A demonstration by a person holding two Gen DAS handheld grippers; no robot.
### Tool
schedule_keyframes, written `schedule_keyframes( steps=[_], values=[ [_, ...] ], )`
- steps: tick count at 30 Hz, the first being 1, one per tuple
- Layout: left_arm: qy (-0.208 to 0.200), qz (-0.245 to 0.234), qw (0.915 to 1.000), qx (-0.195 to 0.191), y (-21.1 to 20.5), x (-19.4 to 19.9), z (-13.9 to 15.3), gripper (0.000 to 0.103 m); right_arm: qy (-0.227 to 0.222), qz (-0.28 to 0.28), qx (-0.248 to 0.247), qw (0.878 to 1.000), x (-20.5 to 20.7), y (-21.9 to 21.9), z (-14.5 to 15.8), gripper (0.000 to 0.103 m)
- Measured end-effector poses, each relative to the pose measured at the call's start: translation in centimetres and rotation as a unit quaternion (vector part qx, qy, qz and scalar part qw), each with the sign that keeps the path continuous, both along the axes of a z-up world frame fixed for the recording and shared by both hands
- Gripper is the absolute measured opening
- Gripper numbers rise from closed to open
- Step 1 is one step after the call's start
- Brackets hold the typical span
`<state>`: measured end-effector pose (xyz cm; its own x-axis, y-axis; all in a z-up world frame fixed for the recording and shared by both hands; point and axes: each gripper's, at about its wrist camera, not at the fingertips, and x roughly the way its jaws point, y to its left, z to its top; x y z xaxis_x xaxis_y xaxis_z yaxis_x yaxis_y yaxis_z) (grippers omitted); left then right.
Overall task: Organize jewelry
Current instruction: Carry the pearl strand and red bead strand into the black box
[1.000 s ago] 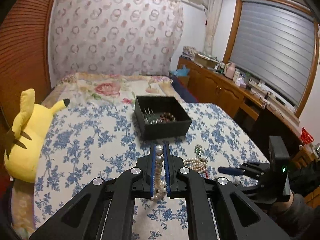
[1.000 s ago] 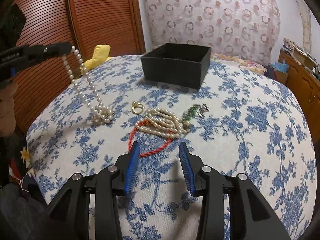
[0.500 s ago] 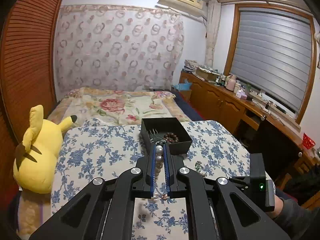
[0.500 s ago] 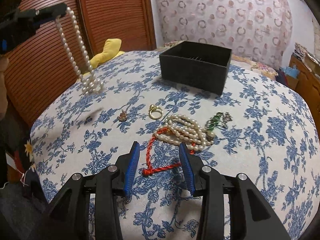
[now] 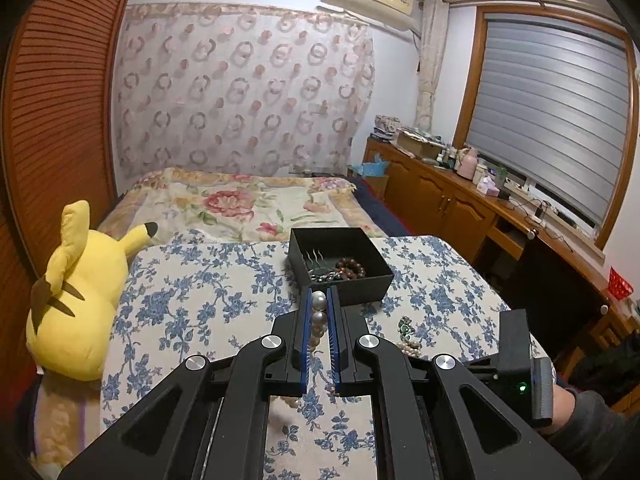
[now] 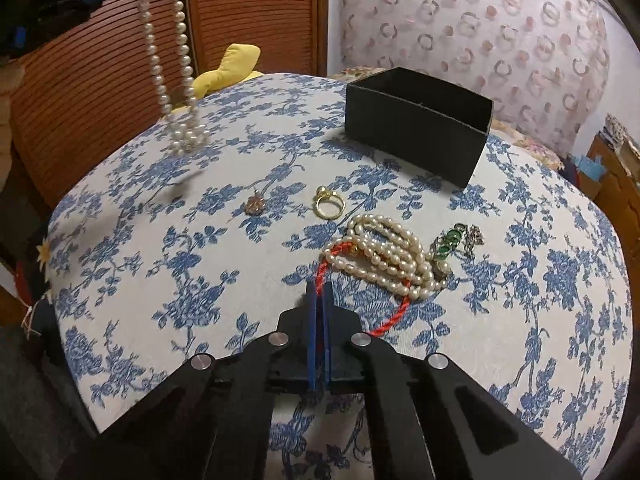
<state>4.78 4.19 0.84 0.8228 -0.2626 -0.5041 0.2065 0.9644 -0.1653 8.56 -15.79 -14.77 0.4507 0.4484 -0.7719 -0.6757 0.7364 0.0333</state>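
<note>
The left tongs [image 5: 319, 305] grip a limp pearl necklace [image 6: 173, 76] (slippery, swinging) short of the box [image 6: 416, 120]; the right tongs [image 6: 319, 292] pinch the red cord [image 6: 394, 314].

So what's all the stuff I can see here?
box: 1, black, far side of the table; beads and a hair comb inside
pearl necklace: 1, white, hanging in the air from the left gripper
pearl pile: 1, cream, middle of the table
red cord: 1, red, partly under the pearl pile
ring: 1, gold, left of the pile
pendant: 1, pinkish, left of the ring
green piece: 1, green, right of the pile
plush: 1, yellow, left of the table
tablecloth: 1, white with blue flowers
left gripper: shut on the pearl necklace
right gripper: shut on the red cord
</note>
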Motion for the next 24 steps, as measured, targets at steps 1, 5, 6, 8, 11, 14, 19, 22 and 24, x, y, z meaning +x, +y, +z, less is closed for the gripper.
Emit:
schedule_keyframes(
  steps=[1, 5, 6, 8, 11, 14, 19, 22, 24],
  values=[
    [0.001, 0.0, 1.0, -0.001, 0.0, 0.1, -0.1, 0.007, 0.004, 0.001, 0.005, 1.0, 0.0, -0.2, 0.1, 0.002],
    [0.001, 0.0, 1.0, -0.001, 0.1, 0.2, -0.2, 0.007, 0.0, -0.001, 0.029, 1.0, -0.4, -0.5, 1.3, 0.002],
    [0.0, -0.001, 1.0, -0.001, 0.1, 0.2, -0.2, 0.007, -0.006, -0.001, 0.037, 0.999, -0.5, -0.6, 2.1, 0.002],
    [-0.002, -0.001, 1.0, 0.001, -0.1, 0.5, -0.1, 0.007, -0.018, -0.001, 0.047, 0.999, -0.6, -0.7, 3.2, 0.002],
    [-0.003, -0.001, 1.0, 0.002, -0.3, 1.0, -0.1, 0.007, -0.041, -0.007, 0.053, 0.998, -0.5, -0.9, 5.1, 0.002],
    [-0.005, 0.0, 1.0, 0.0, -0.4, 1.6, 0.1, 0.007, -0.055, -0.014, 0.064, 0.996, 0.0, -1.5, 6.6, 0.002],
    [-0.013, -0.003, 0.9999, 0.001, -0.9, 2.4, 1.0, 0.007, -0.064, -0.024, 0.075, 0.995, 1.4, -2.2, 8.0, 0.002],
    [-0.017, -0.005, 0.9998, 0.003, -1.2, 2.8, 1.4, 0.007, -0.066, -0.025, 0.083, 0.994, 2.1, -2.6, 8.7, 0.002],
    [-0.019, -0.006, 0.9998, 0.004, -1.4, 3.1, 1.5, 0.007, -0.07, -0.027, 0.09, 0.993, 2.5, -2.9, 9.3, 0.002]
  ],
)
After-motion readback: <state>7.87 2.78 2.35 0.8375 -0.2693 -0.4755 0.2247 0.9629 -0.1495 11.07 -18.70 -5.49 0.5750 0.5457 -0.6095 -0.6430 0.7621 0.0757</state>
